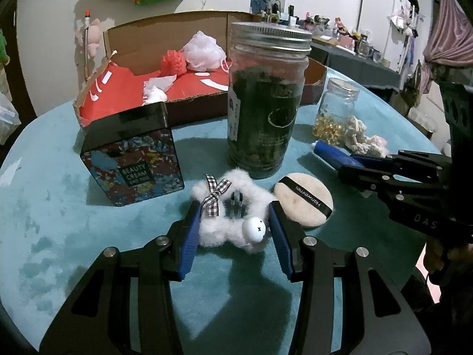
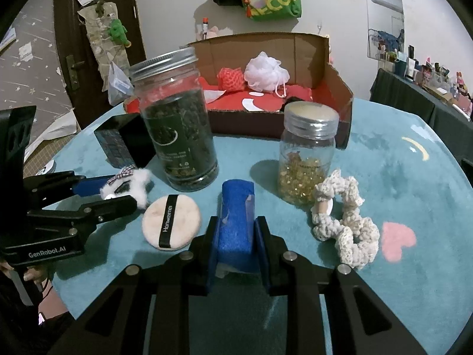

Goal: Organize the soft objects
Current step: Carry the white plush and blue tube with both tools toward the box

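Both grippers clamped on soft items, teal table, box at the back.

Left gripper (image 1: 233,222): blue pads pressed on both sides of a fluffy white hair clip (image 1: 233,207) with a checked bow and a small white ball, resting on the table (image 1: 59,207). Right gripper (image 2: 236,236): pads squeezed onto a blue foam block (image 2: 236,222), which points away from the camera. Between the two, flat on the table, a round powder puff (image 2: 171,222) with a black band. Right of the foam, a cream crocheted scrunchie (image 2: 346,222). Behind: a tall jar (image 2: 177,127) of dark leaves, a small jar (image 2: 307,159) of yellow bits, a flowered tin (image 1: 133,159). Farthest, a cardboard box (image 2: 340,88) with a red floor holding a red mesh puff (image 2: 230,80) and a white mesh puff (image 2: 266,71).
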### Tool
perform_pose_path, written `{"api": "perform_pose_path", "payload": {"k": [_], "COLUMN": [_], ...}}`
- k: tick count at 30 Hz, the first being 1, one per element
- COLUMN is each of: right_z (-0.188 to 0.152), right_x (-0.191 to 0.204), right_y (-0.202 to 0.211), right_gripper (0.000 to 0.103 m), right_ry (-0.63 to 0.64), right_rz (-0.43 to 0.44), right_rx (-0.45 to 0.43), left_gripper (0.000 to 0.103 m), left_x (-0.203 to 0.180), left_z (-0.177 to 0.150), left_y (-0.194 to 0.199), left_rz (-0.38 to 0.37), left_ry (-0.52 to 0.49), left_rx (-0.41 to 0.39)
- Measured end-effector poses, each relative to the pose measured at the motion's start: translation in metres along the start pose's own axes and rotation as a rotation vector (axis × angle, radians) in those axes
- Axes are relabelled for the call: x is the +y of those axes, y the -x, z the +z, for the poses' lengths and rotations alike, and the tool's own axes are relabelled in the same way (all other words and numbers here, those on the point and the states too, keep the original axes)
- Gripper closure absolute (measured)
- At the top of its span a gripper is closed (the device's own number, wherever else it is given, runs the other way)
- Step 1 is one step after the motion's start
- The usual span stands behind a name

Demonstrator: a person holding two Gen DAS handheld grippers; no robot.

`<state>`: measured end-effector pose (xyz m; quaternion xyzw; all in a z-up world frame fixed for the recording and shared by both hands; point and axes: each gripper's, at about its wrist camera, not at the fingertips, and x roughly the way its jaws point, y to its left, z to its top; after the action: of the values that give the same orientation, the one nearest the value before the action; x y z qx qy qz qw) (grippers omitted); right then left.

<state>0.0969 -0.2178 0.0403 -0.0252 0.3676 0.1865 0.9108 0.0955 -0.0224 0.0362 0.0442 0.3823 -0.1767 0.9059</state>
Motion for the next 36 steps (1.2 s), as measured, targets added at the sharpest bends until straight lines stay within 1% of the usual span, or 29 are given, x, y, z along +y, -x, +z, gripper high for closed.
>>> {"api": "perform_pose_path", "payload": {"k": [5, 14, 19, 30, 36], "right_z": [0.004, 0.022, 0.031, 0.048, 0.059], "right_x": [0.003, 0.016, 0.022, 0.026, 0.025], "right_y": [0.005, 0.017, 0.021, 0.027, 0.029], "right_gripper": [0.078, 0.078, 0.077, 0.077, 0.077], "right_ry": [0.020, 0.124, 0.177, 0.234, 0.246], "right_rz": [-0.017, -0.093, -0.123, -0.154, -0.161], "right_rx": [-0.010, -0.026, -0.030, -0.037, -0.042], "left_gripper": [0.060, 0.060, 0.060, 0.060, 0.060], "left_x": [-0.001, -0.006, -0.005, -0.003, 0.004], "left_z": [0.004, 0.017, 0.026, 0.049, 0.060], "left_y": [0.004, 0.016, 0.020, 0.026, 0.023], "left_rz": [0.007, 0.040, 0.045, 0.050, 0.062], "left_ry": [-0.013, -0.075, -0.098, -0.166, -0.179], "left_rx": [-0.006, 0.001, 0.010, 0.022, 0.034]}}
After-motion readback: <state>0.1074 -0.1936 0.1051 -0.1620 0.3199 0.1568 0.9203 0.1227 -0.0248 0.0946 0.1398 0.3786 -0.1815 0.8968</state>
